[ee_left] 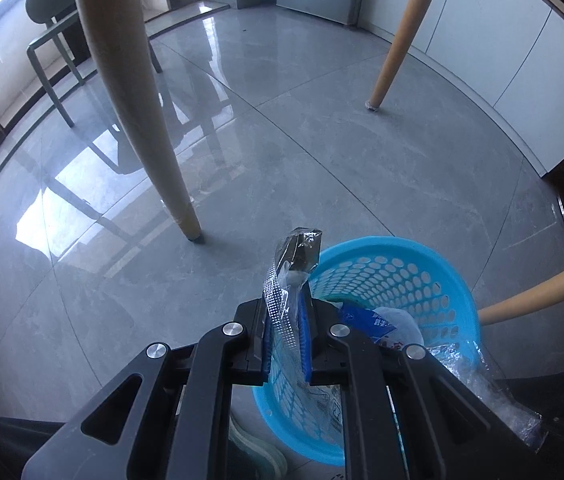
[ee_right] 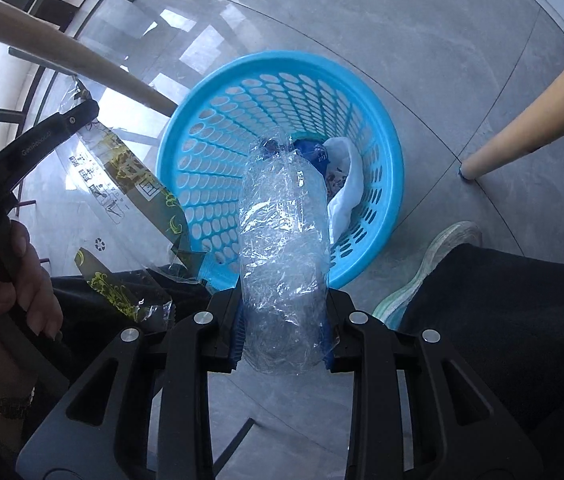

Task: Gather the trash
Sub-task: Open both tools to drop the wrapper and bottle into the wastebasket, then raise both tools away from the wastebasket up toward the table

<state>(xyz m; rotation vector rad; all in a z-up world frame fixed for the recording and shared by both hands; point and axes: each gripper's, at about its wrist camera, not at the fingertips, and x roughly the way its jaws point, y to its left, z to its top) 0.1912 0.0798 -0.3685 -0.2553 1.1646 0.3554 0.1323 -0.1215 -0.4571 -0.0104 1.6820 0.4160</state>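
A blue perforated plastic basket stands on the grey tiled floor among tapered wooden table legs, already holding a white cloth-like wad and a blue printed packet, as both handheld grippers carry trash toward it. The right gripper is clamped across the lower body of a crushed clear plastic bottle, whose long axis runs straight ahead from the jaws so that its far end projects over the near rim and into the basket's mouth; of the two loads, this one appears closer to a clean drop, since the basket lies directly forward and below. The left gripper pinches a clear printed plastic wrapper, a limp strip that stands up between the blue pads and also hangs below them. From its wrist camera the basket sits to the right of the jaws and partly beneath them, so a release would likely need a short shift rightward first. In the right wrist view the wrapper's dark, yellow-patterned tail dangles outside the basket's left wall, beside the person's left hand.
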